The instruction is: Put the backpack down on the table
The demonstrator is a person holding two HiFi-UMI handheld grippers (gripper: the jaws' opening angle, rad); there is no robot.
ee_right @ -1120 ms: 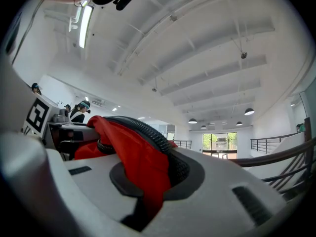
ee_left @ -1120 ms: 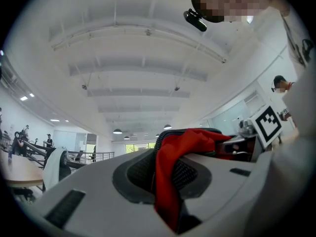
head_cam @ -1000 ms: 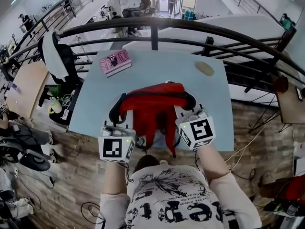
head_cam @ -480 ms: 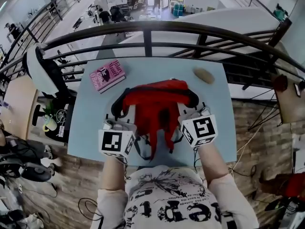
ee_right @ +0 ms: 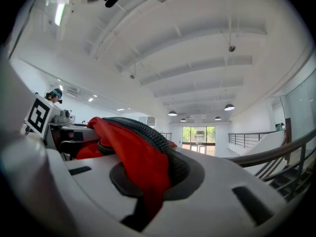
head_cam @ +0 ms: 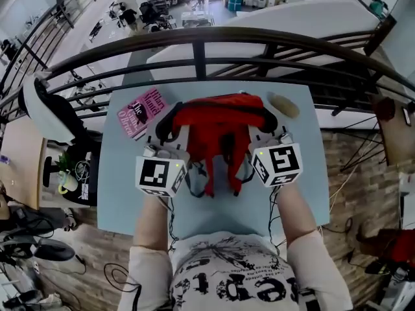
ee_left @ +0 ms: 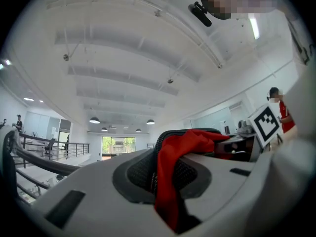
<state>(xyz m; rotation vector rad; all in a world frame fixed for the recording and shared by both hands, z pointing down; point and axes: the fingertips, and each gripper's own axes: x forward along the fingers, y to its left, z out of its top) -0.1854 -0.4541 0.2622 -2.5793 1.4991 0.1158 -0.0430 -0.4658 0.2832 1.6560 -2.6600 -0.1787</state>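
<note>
A red backpack [head_cam: 217, 129] with black padded straps hangs between my two grippers over the light blue table [head_cam: 214, 209]. In the head view my left gripper [head_cam: 170, 150] is shut on its left side and my right gripper [head_cam: 267, 141] on its right side. The left gripper view shows red fabric [ee_left: 170, 177] and black mesh strap [ee_left: 140, 169] pinched between the jaws. Red fabric [ee_right: 143, 169] and a black ribbed edge [ee_right: 143, 130] sit clamped in the jaws in the right gripper view. Loose straps [head_cam: 214, 177] dangle toward me. Whether the pack's bottom touches the table is hidden.
A pink book [head_cam: 139, 112] lies at the table's far left corner, close to the pack's left strap. A flat brown oval object [head_cam: 283, 105] lies at the far right corner. A dark metal railing [head_cam: 201, 41] runs just beyond the table's far edge, with a drop behind it.
Both grippers have carried the backpack forward, from the table's near edge to over its far half. The pack now reaches between the book and the brown object. The grips are unchanged.
</note>
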